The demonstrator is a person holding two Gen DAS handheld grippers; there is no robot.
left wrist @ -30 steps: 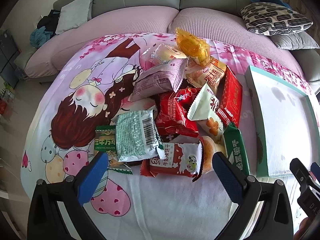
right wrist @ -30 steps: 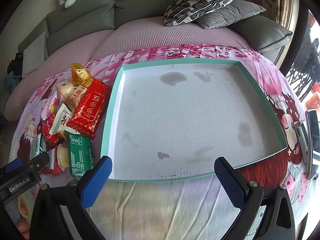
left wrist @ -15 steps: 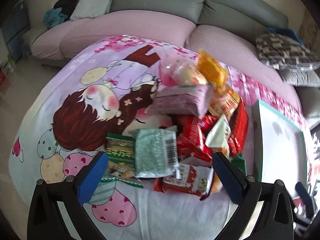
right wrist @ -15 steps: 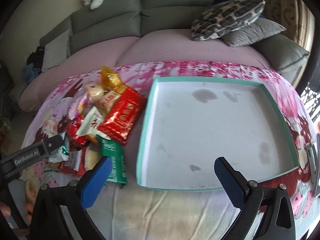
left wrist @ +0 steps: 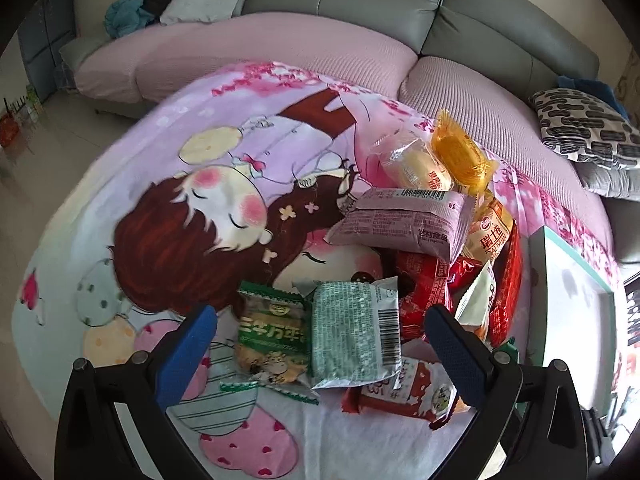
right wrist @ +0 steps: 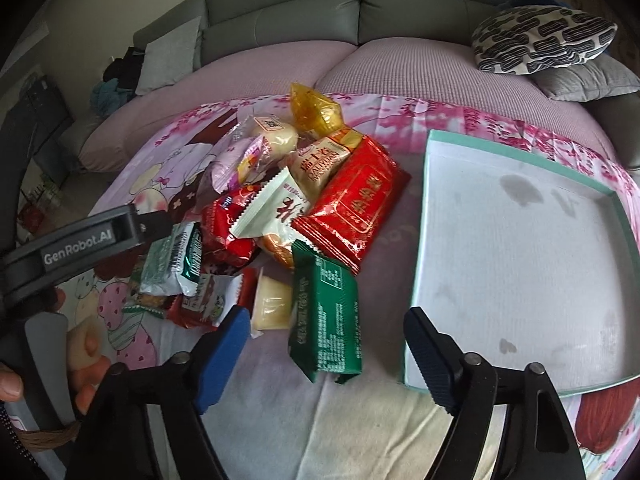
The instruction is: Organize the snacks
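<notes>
Grey sofa (right wrist: 360,8) fills the top, cartoon cloth (left wrist: 200,208) below it, teal tray (right wrist: 520,240) at right, snack pile (right wrist: 288,216) centre-left, right gripper (right wrist: 324,340) narrowing yet spread around dark green packet (right wrist: 324,320), left gripper (left wrist: 320,344) spread, empty

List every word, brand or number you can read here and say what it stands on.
"GenRobot.AI": on the left gripper, on its arm as seen from the right wrist.
"達利食品": on the pale purple packet.
"瑞士卷": on the tan packet.
Green and yellow packet: large characters, not clear enough to quote.
Red packet, dark green packet: gold and white print too blurred.
Barcode digits: too small.
</notes>
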